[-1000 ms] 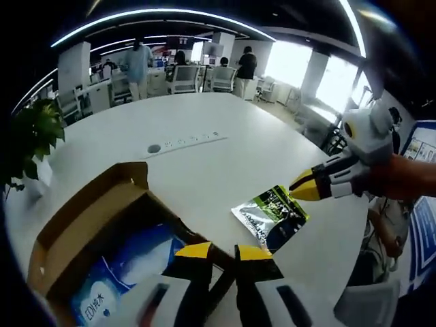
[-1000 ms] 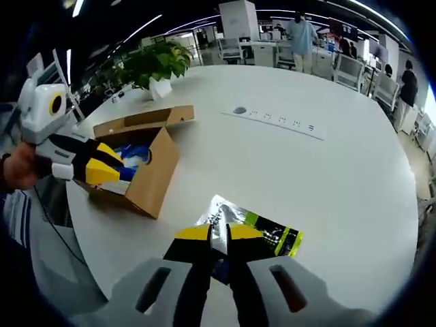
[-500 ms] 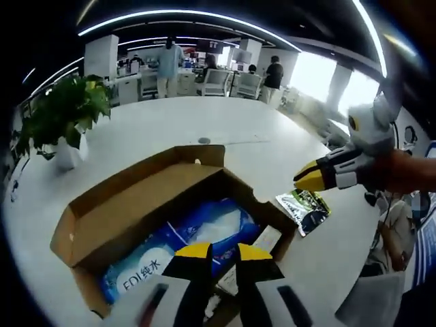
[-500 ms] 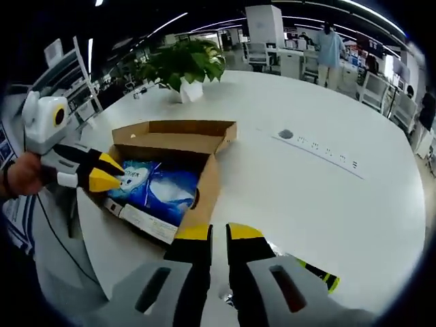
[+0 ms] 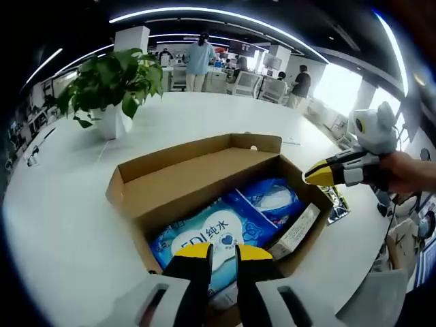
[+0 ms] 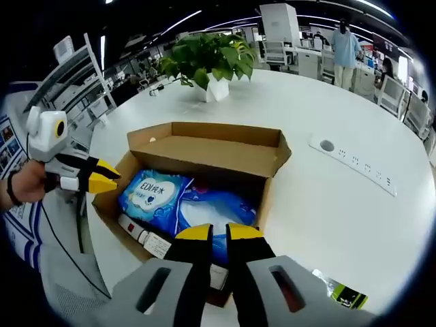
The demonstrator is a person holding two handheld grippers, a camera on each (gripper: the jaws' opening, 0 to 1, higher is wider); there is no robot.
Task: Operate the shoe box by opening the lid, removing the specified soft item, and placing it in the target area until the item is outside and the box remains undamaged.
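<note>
Jaws of both grippers stand nearly closed, empty. Shoe box (image 6: pixel 204 153), frame centre, has come closer within a second; blue soft pack (image 6: pixel 178 204) remains inside, so removal is pending.

The left gripper (image 5: pixel 216 251) is held low at the near edge, its two yellow-tipped jaws rising side by side with only a narrow slit between them. In the right gripper view it comes in from the left (image 6: pixel 103 181), gripped by a hand (image 6: pixel 26 185) with a dark band at the wrist, tips together and pointing right. The right gripper (image 6: pixel 211 233) sits likewise at the near edge, jaws all but closed. In the left gripper view it reaches in from the right (image 5: pixel 319 175), a hand (image 5: pixel 407 172) behind it; its tips look pressed together, though the edge distortion makes that hard to confirm.
</note>
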